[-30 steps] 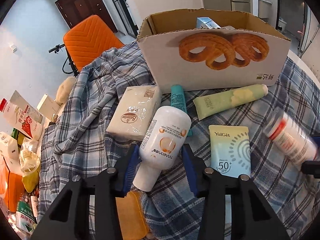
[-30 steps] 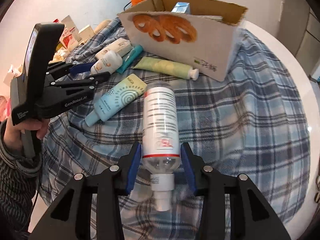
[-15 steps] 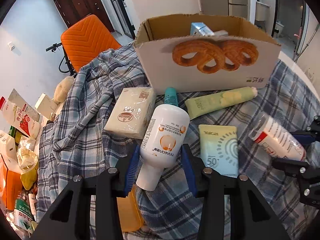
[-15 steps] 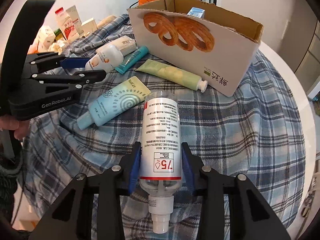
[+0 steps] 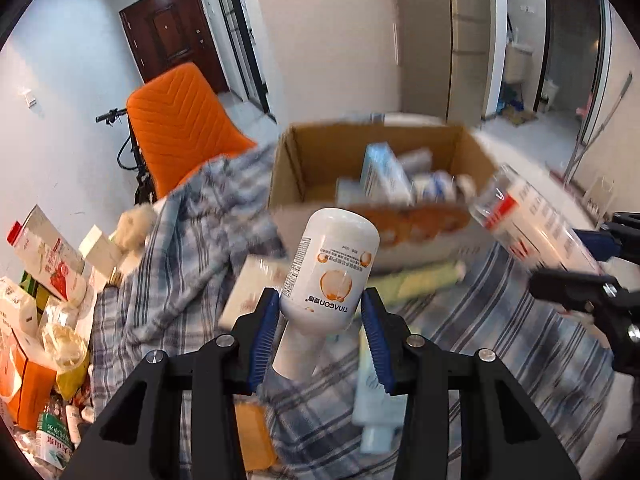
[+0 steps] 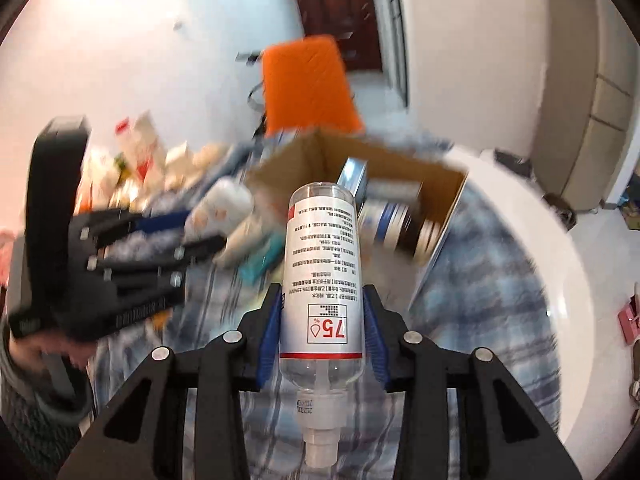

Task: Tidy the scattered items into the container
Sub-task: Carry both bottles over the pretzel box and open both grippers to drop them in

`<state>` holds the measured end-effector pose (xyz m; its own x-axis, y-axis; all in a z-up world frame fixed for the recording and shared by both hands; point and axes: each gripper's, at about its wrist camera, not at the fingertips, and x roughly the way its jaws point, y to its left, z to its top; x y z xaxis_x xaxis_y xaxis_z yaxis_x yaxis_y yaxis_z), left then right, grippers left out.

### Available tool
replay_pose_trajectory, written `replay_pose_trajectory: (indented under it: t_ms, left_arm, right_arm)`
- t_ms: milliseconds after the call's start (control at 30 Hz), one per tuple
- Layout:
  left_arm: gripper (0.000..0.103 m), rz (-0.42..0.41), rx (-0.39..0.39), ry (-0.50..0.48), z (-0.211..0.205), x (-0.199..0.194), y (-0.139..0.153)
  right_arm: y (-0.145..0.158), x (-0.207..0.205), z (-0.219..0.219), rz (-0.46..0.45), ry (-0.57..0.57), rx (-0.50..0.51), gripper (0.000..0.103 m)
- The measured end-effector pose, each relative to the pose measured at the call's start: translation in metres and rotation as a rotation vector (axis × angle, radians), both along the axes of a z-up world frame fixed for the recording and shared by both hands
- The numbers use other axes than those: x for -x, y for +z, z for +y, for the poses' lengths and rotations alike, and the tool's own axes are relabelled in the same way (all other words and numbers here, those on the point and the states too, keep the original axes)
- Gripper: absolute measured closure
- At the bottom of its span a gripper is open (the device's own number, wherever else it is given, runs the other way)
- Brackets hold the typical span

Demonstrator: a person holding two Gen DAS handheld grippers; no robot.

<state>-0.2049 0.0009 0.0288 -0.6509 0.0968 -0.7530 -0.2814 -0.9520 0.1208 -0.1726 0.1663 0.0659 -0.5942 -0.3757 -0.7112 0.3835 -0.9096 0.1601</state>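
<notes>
The cardboard box (image 5: 288,168) stands open on the plaid cloth (image 5: 176,272), beyond both claws, with several small cartons and tubes already inside, too blurred to count.

There are two claws, each with one bottle. The left gripper (image 5: 320,336) is partly closed, its blue pads pressing the lower sides of a white bottle (image 5: 332,264) with orange print, which sits cap toward the camera and base pointing at the box, clear of the cloth. The right gripper (image 6: 322,334) is narrower, clamped on a clear bottle (image 6: 322,280) with a white label marked 75 and a red band; its pump nozzle points back toward the camera and its base aims at the box's open top.

Outward from the left claw, at least three items lie on the cloth between it and the box: a pale blue tube (image 5: 376,404) just under the right finger, a yellow-green tube (image 5: 420,280) near the box front, and a cream packet (image 5: 248,292) to the left. A flat orange thing (image 5: 252,436) lies below the claw.

One orange chair (image 5: 180,128) stands behind the table, and cartons and bags (image 5: 44,304) are piled at the left. In the right wrist view a person's hand (image 6: 44,348) holds the left gripper's handle.
</notes>
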Motion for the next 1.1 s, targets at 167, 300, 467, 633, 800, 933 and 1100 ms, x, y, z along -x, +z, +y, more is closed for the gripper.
replay_pose_trajectory:
  t_ms: [167, 300, 467, 633, 800, 933, 1100]
  left_arm:
    - [0.058, 0.042, -0.062, 0.020, 0.009, 0.017, 0.027]
    - [0.058, 0.074, -0.059, 0.039, 0.019, 0.035, 0.041]
    - [0.058, 0.073, -0.145, 0.055, 0.021, 0.053, 0.047]
    - [0.058, 0.090, -0.265, 0.128, 0.004, 0.057, 0.048]
    - [0.058, 0.094, -0.245, 0.180, -0.007, 0.054, 0.029]
    - [0.058, 0.075, -0.252, 0.171, -0.003, 0.058, 0.026]
    - [0.058, 0.058, -0.233, 0.132, 0.015, 0.067, 0.017]
  right_arm:
    - [0.018, 0.031, -0.008, 0.048, -0.064, -0.005, 0.066]
    - [0.024, 0.056, -0.014, 0.031, -0.090, -0.019, 0.066]
    - [0.027, 0.074, -0.018, 0.082, -0.162, -0.035, 0.066]
    - [0.022, 0.077, -0.012, 0.114, -0.201, 0.023, 0.066]
    - [0.003, 0.072, -0.012, 0.098, -0.271, -0.013, 0.066]
    - [0.011, 0.069, -0.020, 0.149, -0.274, -0.040, 0.066]
    - [0.000, 0.078, -0.021, 0.126, -0.280, -0.043, 0.066]
